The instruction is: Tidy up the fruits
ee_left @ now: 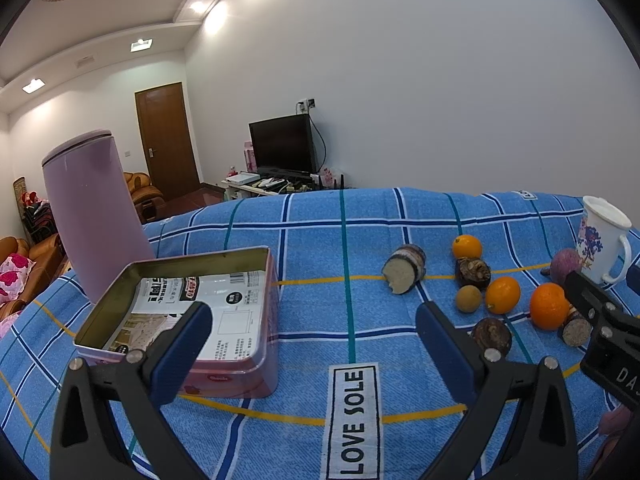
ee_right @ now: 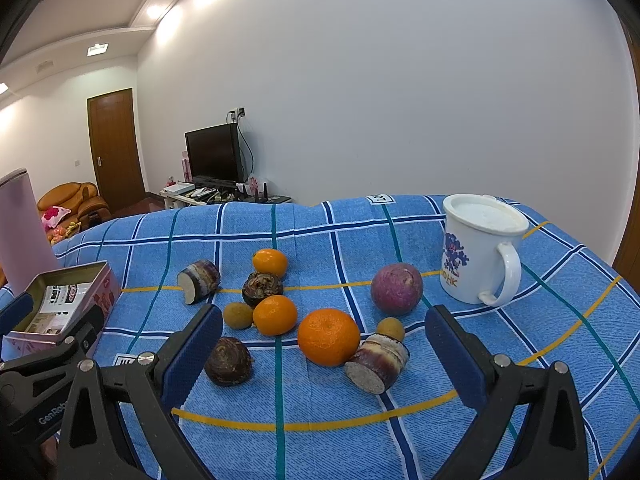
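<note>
I held both grippers spread and empty; the right gripper (ee_right: 324, 344) faced the large orange (ee_right: 328, 336), the tin (ee_left: 176, 308) waited left, so closing there came next, I judged.

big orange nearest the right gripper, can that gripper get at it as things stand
Probably yes. The right gripper has its jaws wide open and the big orange lies straight ahead between them. The cut cane piece touches its right side and could get bumped or caught.
</note>
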Demonstrator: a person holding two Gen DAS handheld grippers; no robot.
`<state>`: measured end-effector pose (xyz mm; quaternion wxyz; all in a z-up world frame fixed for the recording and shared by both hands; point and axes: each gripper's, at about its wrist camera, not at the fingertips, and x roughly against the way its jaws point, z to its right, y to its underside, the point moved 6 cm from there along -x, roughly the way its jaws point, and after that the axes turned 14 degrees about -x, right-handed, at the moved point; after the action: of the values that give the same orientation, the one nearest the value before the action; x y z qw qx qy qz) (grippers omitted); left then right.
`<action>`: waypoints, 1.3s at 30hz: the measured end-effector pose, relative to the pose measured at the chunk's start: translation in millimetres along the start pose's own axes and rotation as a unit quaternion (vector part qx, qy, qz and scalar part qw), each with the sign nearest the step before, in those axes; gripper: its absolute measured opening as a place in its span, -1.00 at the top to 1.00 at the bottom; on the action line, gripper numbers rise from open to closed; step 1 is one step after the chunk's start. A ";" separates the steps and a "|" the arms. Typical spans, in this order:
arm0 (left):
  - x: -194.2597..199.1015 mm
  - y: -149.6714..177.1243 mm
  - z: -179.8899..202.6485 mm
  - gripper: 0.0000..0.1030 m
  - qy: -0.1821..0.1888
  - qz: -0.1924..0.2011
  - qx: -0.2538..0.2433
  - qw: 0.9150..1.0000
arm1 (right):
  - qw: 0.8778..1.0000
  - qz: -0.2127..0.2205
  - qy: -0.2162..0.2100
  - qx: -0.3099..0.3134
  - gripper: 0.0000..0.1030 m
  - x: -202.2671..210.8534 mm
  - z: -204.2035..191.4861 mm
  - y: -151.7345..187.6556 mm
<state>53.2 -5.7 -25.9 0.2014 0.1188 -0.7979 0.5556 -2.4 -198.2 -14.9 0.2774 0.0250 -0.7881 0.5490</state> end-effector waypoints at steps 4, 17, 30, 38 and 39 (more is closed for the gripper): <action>0.0 -0.1 0.2 -1.00 0.000 0.000 0.000 1.000 | 1.000 -0.001 0.002 0.000 -0.98 0.0 0.8 0.0; -1.9 0.9 3.4 -1.00 0.006 -0.008 -0.003 1.000 | 1.000 -0.014 0.016 0.001 -0.98 -5.9 3.1 0.6; -5.7 4.7 11.6 -1.00 0.031 -0.025 -0.001 0.999 | 0.997 -0.032 0.064 -0.035 -0.97 -13.7 63.2 -22.2; -5.9 4.9 28.7 -1.00 0.045 -0.037 -0.024 0.998 | 0.987 -0.140 -0.002 -0.078 -0.30 -38.7 79.5 -6.0; -5.8 4.9 31.4 -1.00 0.046 -0.038 -0.028 0.998 | 0.987 -0.147 -0.013 -0.070 -0.30 -39.5 73.5 -2.7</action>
<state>50.4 -33.5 -42.1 0.2622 0.1173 -0.7979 0.5299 1.8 -274.3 -48.9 0.3461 0.1278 -0.8160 0.4451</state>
